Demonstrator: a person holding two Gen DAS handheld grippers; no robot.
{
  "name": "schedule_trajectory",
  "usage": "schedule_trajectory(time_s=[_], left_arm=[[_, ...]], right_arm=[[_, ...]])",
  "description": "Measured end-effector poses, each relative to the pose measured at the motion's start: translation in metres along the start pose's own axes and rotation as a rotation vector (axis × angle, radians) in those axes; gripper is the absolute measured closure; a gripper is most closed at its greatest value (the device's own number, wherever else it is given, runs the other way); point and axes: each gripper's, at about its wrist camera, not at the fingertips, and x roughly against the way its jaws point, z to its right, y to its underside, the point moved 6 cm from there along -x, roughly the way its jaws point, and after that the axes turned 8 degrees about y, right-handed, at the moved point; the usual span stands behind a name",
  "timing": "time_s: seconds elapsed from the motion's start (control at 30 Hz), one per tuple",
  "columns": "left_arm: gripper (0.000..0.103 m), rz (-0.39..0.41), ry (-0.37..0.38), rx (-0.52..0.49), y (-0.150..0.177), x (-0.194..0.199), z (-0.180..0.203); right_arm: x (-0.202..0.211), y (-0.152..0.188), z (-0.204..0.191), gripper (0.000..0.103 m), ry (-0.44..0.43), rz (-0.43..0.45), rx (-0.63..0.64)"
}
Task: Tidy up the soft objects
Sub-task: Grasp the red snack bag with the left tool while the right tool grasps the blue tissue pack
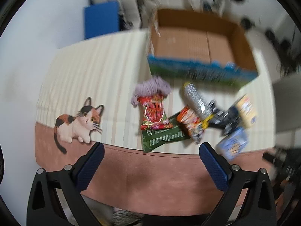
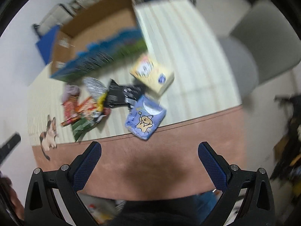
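Note:
A pile of soft packets lies on a striped mat (image 1: 94, 71): a red snack bag (image 1: 154, 111) over a purple fluffy cloth (image 1: 150, 88), a green packet (image 1: 163, 137), an orange packet (image 1: 190, 120), a silver packet (image 1: 195, 98), a black packet (image 1: 223, 116), a yellow pack (image 2: 152, 74) and a blue tissue pack (image 2: 145, 118). An open cardboard box (image 1: 201, 43) stands behind the pile. My left gripper (image 1: 151, 150) is open and empty, above the mat's pink border. My right gripper (image 2: 149, 150) is open and empty, near the blue tissue pack.
The mat has a printed cat (image 1: 79, 122) at its left and a pink front border (image 1: 160, 179). A blue board (image 1: 101, 18) leans by the wall behind. A grey chair (image 2: 263, 37) stands at the right. Both views are blurred.

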Motion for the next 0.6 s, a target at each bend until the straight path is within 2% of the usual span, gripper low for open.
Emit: schedule_trajectory(time_s=[0.1,0.2,0.4,0.5,0.53,0.6], left_arm=[[0.000,-0.093,-0.019,-0.026,-0.012,-0.046,-0.002],[0.000,-0.157,-0.025,-0.006,-0.026,-0.084,-0.009],[0.000,-0.273,0.028,0.077,-0.051,-0.145,-0.017],[0.000,-0.323,0.043,0.079,-0.058,-0.170,-0.014],[0.002,-0.336,0.041,0.084,-0.059,-0.177,-0.015],[0.019,-0.366,0.038,0.091,-0.060,-0.190,-0.016]], right_arm=[[-0.057,-0.013,-0.004,0.000,-0.018,-0.099,-0.056],[-0.094,-0.020,-0.013,0.000,-0.009,-0.144,-0.073],[-0.136,-0.017,-0.035,0.000,0.002,-0.220,-0.089],[-0.147,-0.016,-0.044,0.000,0.019,-0.229,-0.091],[-0.150,-0.015,-0.045,0.000,0.021,-0.234,-0.097],[-0.158,-0.013,-0.049,0.002,0.026,-0.246,-0.105]])
